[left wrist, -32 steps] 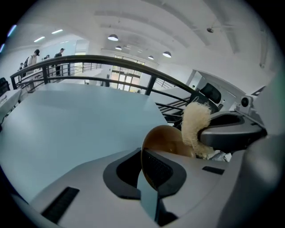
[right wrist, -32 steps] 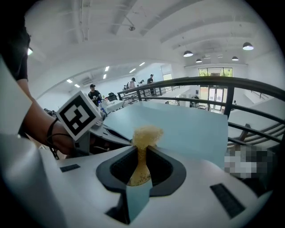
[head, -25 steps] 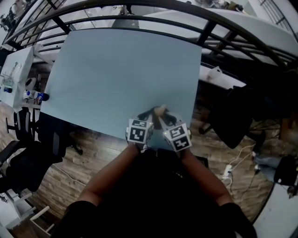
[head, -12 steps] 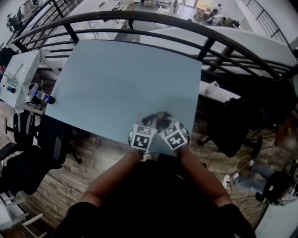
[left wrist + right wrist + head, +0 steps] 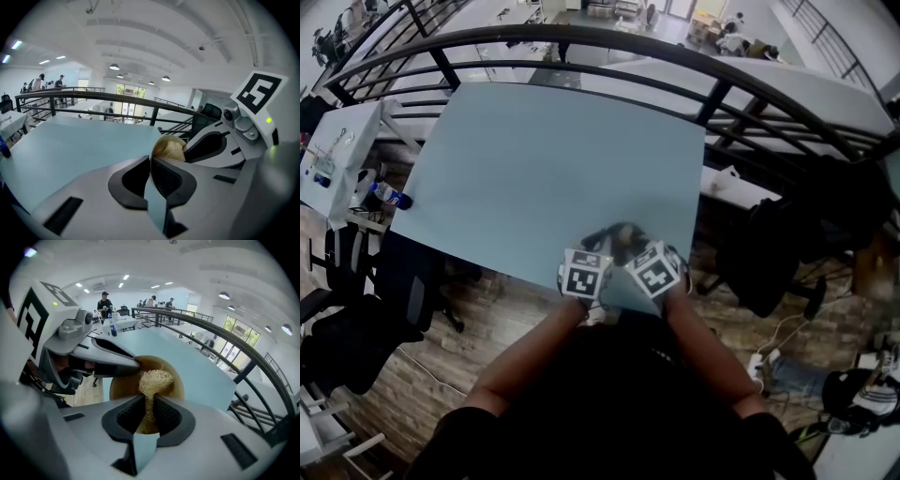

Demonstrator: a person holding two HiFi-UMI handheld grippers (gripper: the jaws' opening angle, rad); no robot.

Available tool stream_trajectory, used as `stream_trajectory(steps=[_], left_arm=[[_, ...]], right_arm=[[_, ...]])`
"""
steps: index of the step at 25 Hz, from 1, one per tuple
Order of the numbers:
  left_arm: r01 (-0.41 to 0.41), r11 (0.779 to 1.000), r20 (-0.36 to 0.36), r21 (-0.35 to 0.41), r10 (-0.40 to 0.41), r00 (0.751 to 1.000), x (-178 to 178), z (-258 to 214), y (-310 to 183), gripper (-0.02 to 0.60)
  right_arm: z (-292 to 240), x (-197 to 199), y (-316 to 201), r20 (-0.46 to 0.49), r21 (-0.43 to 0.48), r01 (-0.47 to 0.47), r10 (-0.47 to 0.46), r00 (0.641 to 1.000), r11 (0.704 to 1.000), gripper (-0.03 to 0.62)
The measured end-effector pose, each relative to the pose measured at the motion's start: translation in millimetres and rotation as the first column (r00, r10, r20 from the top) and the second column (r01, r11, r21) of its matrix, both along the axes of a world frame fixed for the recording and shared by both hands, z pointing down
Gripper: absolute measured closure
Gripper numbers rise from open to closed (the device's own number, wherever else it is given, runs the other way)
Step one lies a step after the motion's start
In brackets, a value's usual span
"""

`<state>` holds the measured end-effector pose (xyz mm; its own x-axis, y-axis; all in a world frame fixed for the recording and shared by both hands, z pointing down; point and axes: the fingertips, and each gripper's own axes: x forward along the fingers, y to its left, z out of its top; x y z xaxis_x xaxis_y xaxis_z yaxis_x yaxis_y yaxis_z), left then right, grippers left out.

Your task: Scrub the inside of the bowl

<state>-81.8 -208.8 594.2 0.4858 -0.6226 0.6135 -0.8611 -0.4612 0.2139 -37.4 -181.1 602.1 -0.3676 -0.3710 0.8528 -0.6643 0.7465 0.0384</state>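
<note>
Inside bowl (image 5: 123,383), right hand-held gripper (image 5: 149,404) pinches scrubber (image 5: 153,378); left hand-held gripper (image 5: 150,161) clamps rim. Pair closer than second ago, right rolled: scrubbing likely under way.

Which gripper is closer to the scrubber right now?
Right. The right gripper is shut on the scrubber, whose tuft sits inside the bowl. The left gripper is clamped on the bowl's rim, just beside that tuft.

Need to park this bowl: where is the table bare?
Nearly the whole table is bare, from the railing side to the left edge. Only the near right corner is crowded, where the left gripper, right gripper, bowl and scrubber meet.
</note>
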Motion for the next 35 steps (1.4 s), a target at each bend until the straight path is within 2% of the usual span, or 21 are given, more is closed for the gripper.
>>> stream_trajectory(steps=[5,12,17,20,23,27,35], left_arm=[[-0.055,0.998,-0.034,-0.011,0.054,0.998,17,-2,9,0.569],[-0.054,0.998,-0.039,0.03,0.055,0.998,20,-17,6,0.568],[-0.036,0.999,-0.017,0.038,0.037,0.999,12,-18,0,0.568],[0.009,1.0,-0.026,0.021,-0.009,1.0,3,-13,-1,0.569],[0.035,0.999,-0.032,0.013,-0.034,0.999,2,-11,-1,0.569],[0.029,1.0,-0.045,0.011,-0.029,0.999,11,-14,2,0.574],[0.046,0.999,-0.051,0.014,-0.045,0.998,10,-13,1,0.572]], right_arm=[[-2,-3,-2,-0.01,0.039,0.029,-0.029,1.0,0.999,0.53],[-4,-11,11,0.033,-0.035,0.087,-0.086,0.996,0.996,0.53],[1,-13,23,-0.009,-0.082,0.126,-0.128,0.992,0.989,0.531],[-2,1,12,-0.042,-0.054,0.083,-0.085,0.995,0.995,0.531],[-9,8,1,-0.028,-0.015,0.032,-0.033,0.999,0.999,0.531],[-20,-1,-5,-0.001,0.048,0.058,-0.058,0.998,0.997,0.531],[-12,3,-13,-0.023,0.048,0.002,-0.001,1.0,0.999,0.531]])
